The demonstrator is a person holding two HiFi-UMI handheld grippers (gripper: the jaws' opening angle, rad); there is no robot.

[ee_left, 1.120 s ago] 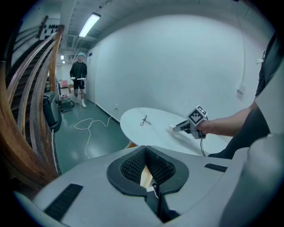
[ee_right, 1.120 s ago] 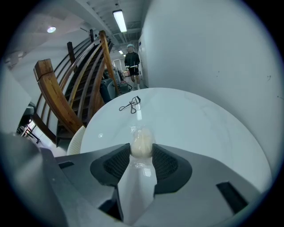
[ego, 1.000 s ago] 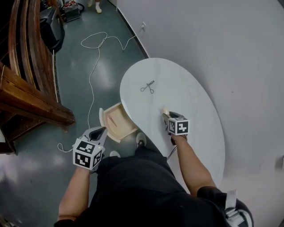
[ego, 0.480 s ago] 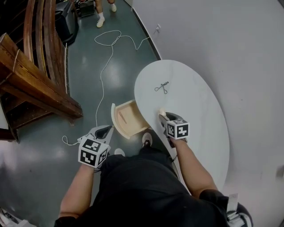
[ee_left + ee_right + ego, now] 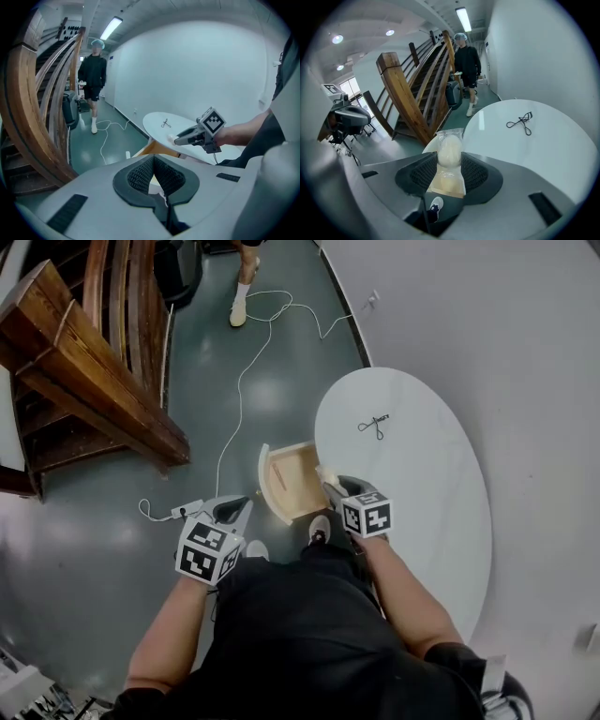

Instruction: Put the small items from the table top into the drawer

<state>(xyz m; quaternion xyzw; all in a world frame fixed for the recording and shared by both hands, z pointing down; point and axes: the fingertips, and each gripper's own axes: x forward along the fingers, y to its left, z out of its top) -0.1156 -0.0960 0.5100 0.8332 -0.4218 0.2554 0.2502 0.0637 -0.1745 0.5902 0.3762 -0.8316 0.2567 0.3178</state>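
Head view, contents by size.

1. Floor (image 5: 112,521): grey-green and glossy, running along a white wall (image 5: 487,334).
2. Wooden staircase (image 5: 94,362): dark brown with curved rails, at upper left.
3. Bench (image 5: 422,484): white oval top, standing against the wall.
4. Operator (image 5: 291,634): black clothing and bare forearms, standing at the near end of the bench.
5. Second person (image 5: 466,61): dark clothing, on the floor beyond the bench, near the staircase.
6. Drawer (image 5: 295,479): pale wood, pulled open from the left edge of the bench. A thin reddish item (image 5: 278,474) lies inside; its kind cannot be made out.
7. Left gripper (image 5: 239,505): held over the floor, to the left of the drawer and apart from it. Its fingers (image 5: 138,176) are clenched tip to tip, with nothing between them.
8. Right gripper (image 5: 330,486): held at the edge of the bench, just beside the right side of the drawer. Its fingers (image 5: 419,176) are grasping a packet.
9. White cable (image 5: 244,362): trails in loops across the floor from the wall toward the drawer.
10. Packet (image 5: 450,150): clear wrapper holding pale rounded pieces. It stands upright between the right fingers, raised off the bench at the rim of the drawer.
11. Eyelash curler (image 5: 373,426): dark metal, lying flat on the far part of the bench, well apart from both grippers.
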